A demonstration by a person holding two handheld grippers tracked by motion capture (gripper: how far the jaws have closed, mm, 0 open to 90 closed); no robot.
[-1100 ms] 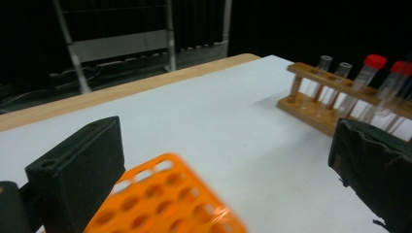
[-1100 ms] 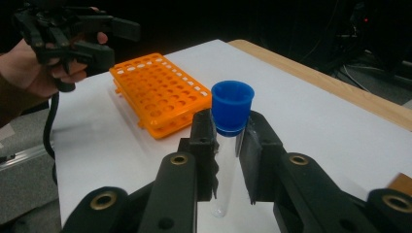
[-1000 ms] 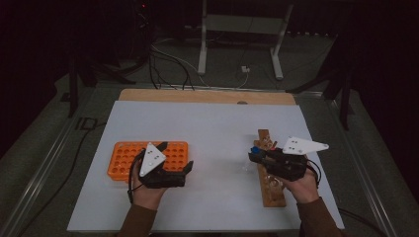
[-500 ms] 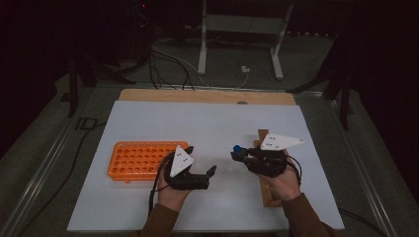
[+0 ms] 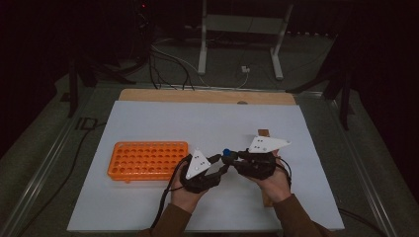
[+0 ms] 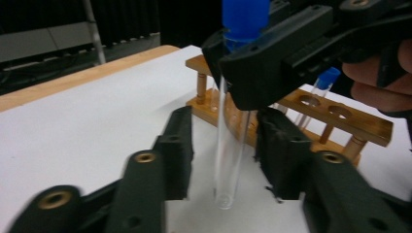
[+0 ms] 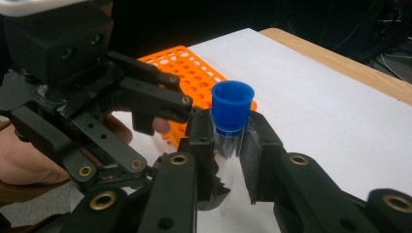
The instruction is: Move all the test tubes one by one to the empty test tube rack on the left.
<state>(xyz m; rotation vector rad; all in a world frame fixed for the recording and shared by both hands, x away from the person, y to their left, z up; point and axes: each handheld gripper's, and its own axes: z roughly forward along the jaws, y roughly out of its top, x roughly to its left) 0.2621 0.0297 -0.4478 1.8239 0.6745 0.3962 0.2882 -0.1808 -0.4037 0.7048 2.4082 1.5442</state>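
A clear test tube with a blue cap [image 7: 232, 104] stands upright in my right gripper [image 7: 228, 127], which is shut on it just under the cap. In the high view both grippers meet above the white mat, the right gripper [image 5: 233, 157] facing the left gripper [image 5: 221, 164]. My left gripper [image 6: 226, 127] has its jaws on either side of the tube's lower part [image 6: 231, 165]. They have just been closing, and a gap still shows on each side. The orange tube rack [image 5: 148, 160] lies to the left, and the wooden rack [image 6: 350, 119] stands behind.
The wooden rack [image 5: 264, 133] holds another blue-capped tube [image 6: 323, 85]. A white mat [image 5: 197, 123] covers the table, with a wooden edge [image 5: 207, 96] at the back. Cables and a metal stand [image 5: 202, 44] sit on the floor beyond.
Both hands have come together toward the middle of the mat. The left gripper left the orange rack and its jaws narrowed around the tube that the right gripper carried over.
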